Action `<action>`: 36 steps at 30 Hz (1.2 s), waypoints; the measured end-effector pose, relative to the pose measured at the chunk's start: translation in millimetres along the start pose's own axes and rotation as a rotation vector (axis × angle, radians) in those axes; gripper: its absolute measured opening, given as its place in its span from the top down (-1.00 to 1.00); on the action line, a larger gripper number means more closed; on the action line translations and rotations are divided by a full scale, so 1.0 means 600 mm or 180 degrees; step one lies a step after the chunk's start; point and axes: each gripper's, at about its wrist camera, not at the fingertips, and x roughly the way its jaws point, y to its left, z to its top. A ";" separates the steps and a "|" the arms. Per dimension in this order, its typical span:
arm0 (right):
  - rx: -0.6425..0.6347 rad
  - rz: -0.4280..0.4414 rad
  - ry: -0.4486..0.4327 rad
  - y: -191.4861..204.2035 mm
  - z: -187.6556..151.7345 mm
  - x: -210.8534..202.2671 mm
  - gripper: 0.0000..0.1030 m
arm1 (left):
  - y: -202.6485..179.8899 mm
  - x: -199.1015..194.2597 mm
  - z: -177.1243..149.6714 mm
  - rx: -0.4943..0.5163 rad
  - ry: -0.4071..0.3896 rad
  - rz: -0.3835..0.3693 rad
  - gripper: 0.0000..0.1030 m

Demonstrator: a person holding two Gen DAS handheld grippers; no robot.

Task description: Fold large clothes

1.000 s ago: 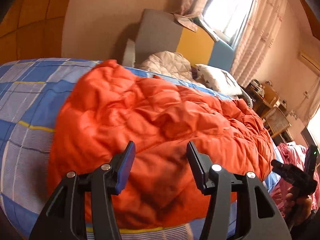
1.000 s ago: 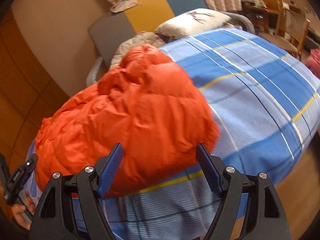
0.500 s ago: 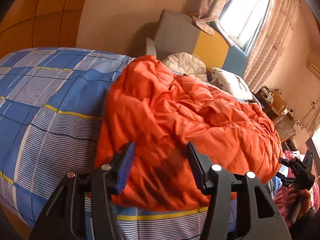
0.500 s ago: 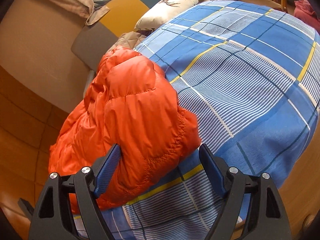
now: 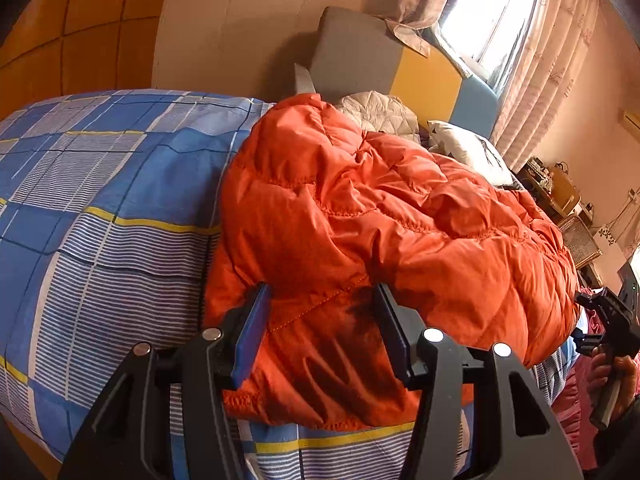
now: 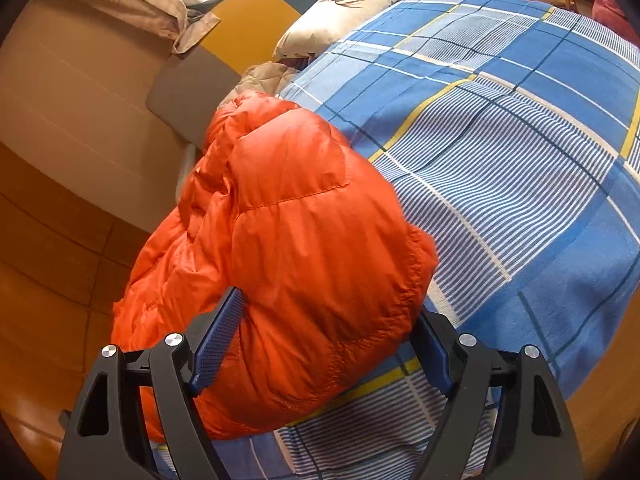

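Two tongs, both spread, neither pinching anything. My left gripper (image 5: pixel 320 332) stands with its jaws apart over the near hem of the orange down jacket (image 5: pixel 360 232), fabric bulging up between the pads but not squeezed. A second ago the jacket filled that view from farther off; now the hem sits right at the tips. The jacket lies crumpled across the blue checked bedspread (image 5: pixel 100 208), near the bed's front edge. My right gripper (image 6: pixel 324 344) straddles the puffy end of the jacket (image 6: pixel 288 240), jaws wide, the garment much closer than before. I judge both hands are lined up for a first grasp, and no fold has been started yet
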 end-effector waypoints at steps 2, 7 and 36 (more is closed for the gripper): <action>-0.0031 -0.0048 -0.0005 0.002 -0.001 0.005 -0.56 | 0.000 0.005 0.001 0.0003 0.0011 -0.0012 -0.03; -0.0052 -0.0171 0.0043 0.001 -0.003 -0.001 -0.58 | -0.001 0.013 0.000 0.0047 0.0043 0.0000 -0.04; -0.1267 -0.0687 -0.0406 0.111 -0.027 -0.008 0.42 | -0.080 -0.018 -0.001 0.0095 -0.0077 0.0709 -0.08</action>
